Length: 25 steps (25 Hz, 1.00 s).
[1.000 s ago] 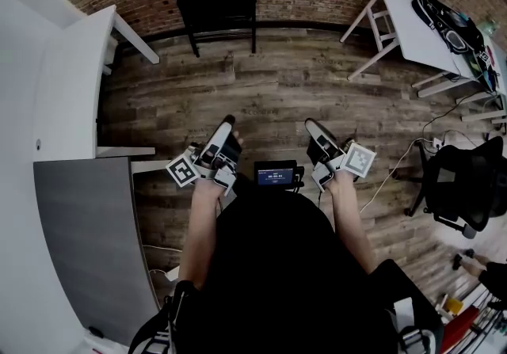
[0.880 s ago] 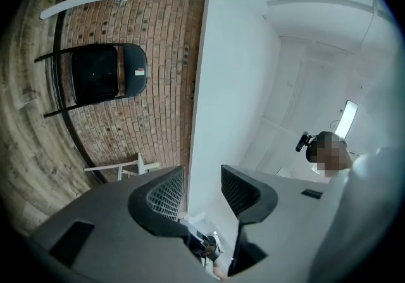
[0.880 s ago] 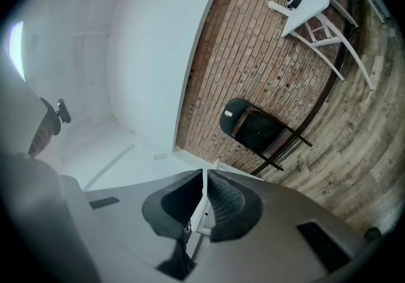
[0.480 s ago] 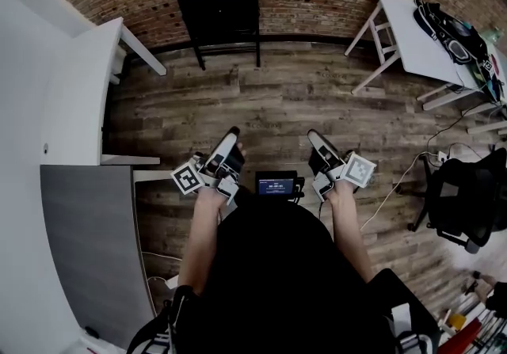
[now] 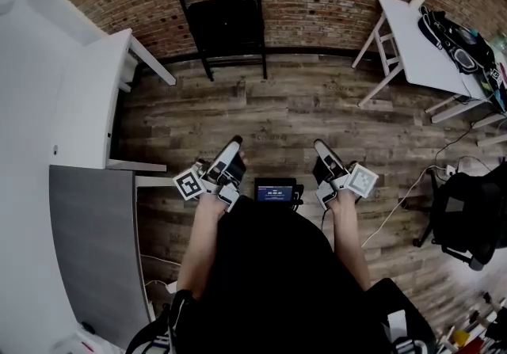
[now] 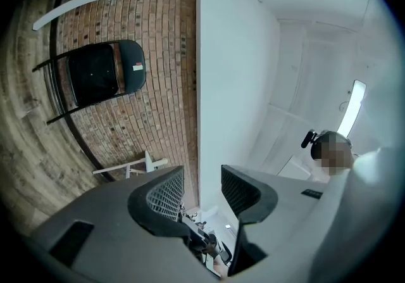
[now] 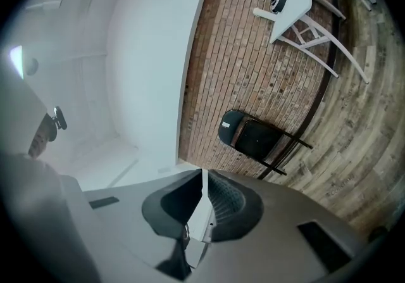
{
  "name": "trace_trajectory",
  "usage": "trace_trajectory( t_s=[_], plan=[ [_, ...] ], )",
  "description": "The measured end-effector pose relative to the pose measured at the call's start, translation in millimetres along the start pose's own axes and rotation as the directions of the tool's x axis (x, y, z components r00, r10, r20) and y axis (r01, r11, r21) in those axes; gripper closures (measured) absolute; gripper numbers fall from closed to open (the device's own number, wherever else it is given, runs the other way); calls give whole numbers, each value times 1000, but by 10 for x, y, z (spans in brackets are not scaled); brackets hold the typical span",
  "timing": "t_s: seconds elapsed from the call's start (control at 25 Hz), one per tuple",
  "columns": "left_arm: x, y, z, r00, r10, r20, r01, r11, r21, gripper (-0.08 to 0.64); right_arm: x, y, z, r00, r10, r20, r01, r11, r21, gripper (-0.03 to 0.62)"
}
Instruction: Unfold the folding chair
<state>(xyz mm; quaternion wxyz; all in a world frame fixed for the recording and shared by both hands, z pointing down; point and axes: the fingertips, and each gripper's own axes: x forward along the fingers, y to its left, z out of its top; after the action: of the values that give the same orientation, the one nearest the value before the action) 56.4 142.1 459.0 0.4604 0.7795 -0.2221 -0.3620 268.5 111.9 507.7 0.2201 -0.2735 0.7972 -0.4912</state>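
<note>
A black folding chair (image 5: 224,12) leans folded against the brick wall at the far side of the wood floor; it also shows as the chair (image 6: 101,78) in the left gripper view and the chair (image 7: 256,138) in the right gripper view. My left gripper (image 5: 235,142) is held out in front of the person, well short of the chair, jaws open with nothing between them (image 6: 197,194). My right gripper (image 5: 319,144) is beside it, equally far from the chair, jaws shut and empty (image 7: 204,202).
A white table (image 5: 87,99) and a grey counter (image 5: 95,249) stand at the left. Another white table (image 5: 428,36) with a black bag on it stands at the right, a black office chair (image 5: 467,214) and cables beyond it. Open wood floor lies between me and the chair.
The chair and wall have slid lower in the head view, showing more of the chair's back. Both grippers keep their pose in front of the body; jaws unchanged.
</note>
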Motion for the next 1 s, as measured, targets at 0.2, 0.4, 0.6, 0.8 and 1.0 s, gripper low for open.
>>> trace_trajectory(
  t_s=[0.2, 0.4, 0.6, 0.8, 1.0],
  plan=[
    [36, 1, 0, 1000, 7, -1, -7, 1000, 16, 362, 4, -42, -20, 1000, 23, 13, -24, 996, 91, 558],
    [121, 67, 80, 1000, 12, -12, -12, 1000, 15, 362, 143, -66, 42, 999, 38, 11, -39, 995, 91, 558],
    [201, 265, 209, 999, 30, -36, -30, 1000, -4, 362, 500, -71, -47, 991, 128, 40, -134, 952, 273, 558],
    [393, 497, 455, 997, 34, -70, -35, 999, -15, 362, 988, -85, 38, 996, 34, -83, -25, 993, 115, 558],
    [504, 746, 855, 995, 54, -87, -57, 998, -31, 362, 1491, -87, 124, 979, -76, -187, 65, 996, -65, 558]
  ],
)
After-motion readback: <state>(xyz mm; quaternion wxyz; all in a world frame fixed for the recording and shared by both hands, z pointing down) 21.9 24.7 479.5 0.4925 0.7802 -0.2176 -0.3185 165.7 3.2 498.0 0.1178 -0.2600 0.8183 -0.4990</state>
